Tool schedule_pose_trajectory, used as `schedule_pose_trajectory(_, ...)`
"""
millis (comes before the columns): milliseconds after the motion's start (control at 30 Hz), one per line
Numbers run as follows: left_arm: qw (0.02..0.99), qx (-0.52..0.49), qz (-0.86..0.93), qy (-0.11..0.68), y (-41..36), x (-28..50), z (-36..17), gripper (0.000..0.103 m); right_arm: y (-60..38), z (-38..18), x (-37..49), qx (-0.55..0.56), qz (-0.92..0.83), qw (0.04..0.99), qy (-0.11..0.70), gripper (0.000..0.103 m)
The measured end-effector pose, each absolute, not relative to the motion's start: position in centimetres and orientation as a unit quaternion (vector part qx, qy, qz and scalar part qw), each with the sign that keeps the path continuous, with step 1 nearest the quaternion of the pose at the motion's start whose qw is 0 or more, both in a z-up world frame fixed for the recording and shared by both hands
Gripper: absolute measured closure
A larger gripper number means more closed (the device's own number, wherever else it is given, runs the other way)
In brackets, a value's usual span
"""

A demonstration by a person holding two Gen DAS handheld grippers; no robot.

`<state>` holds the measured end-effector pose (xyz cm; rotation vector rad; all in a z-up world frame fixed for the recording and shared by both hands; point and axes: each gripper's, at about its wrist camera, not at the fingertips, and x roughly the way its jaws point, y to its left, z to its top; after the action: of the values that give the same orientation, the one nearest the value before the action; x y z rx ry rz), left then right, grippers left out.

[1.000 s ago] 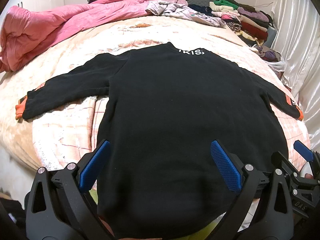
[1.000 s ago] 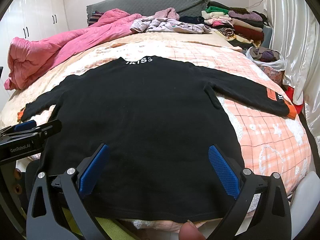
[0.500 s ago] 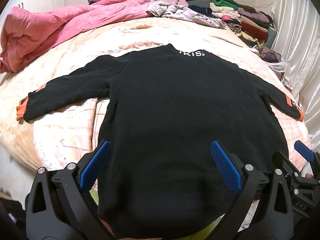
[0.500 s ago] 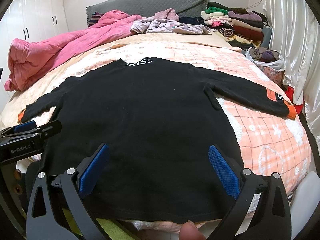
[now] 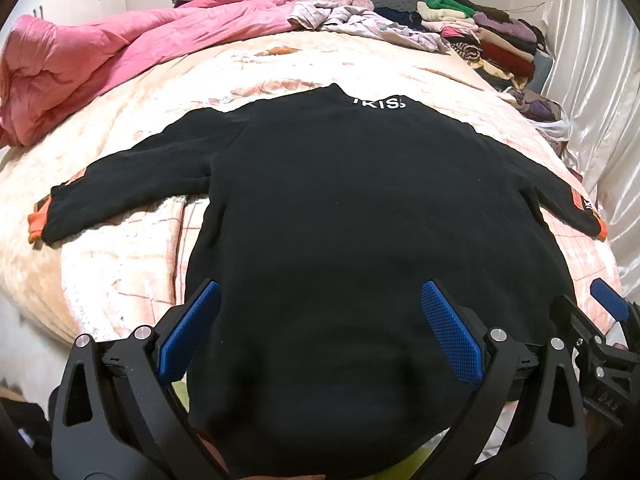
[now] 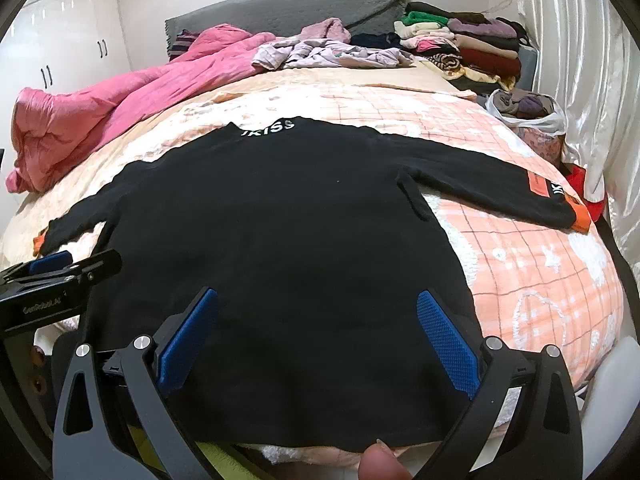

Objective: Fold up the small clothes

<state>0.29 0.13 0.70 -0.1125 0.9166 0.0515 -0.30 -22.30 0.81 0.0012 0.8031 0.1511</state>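
Far to the left of your left tongs [image 5: 320, 340] the pink duvet [image 5: 100, 60] lay bunched along the bed's edge, clear of the work. Nearer, the left sleeve [image 5: 132, 184] of the black sweatshirt [image 5: 360, 220] ran out flat from the body, its orange cuff [image 5: 36, 224] at the bed's side. The sweatshirt itself lay spread on the peach checked bedspread [image 6: 540, 280], directly ahead of both tongs, collar lettering [image 6: 268, 127] at the far end and hem nearest you.

Your left tongs stood wide apart and held nothing, poised over the hem region. Your right tongs [image 6: 316, 340] were likewise spread and empty, above the hem just to the right; each tool showed at the edge of the other's view.

Beyond the right tongs, the right sleeve [image 6: 500, 184] extended flat with its orange patch [image 6: 538, 184]. Further right and back sat the stack of folded clothes [image 6: 460, 44] and a plastic bag [image 6: 528, 112].

The garment appeared unfolded, so the first fold was probably in hand. To do it well, you would likely pinch one layer-pair cleanly at a sleeve or hem corner with each tongs, lift evenly, and carry the fabric across without dragging the body out of square. Thick knit can slip; grip well inside the edge.
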Motion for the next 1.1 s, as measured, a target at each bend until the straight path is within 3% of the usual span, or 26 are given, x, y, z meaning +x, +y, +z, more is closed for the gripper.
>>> schedule_pose_trajectory(1100,0.896,-0.042,-0.014,0.442,-4.6,8.2,2.2,0.009,-32.0,1.8,4.5,0.066,-0.033,0.925,0.372,0.004)
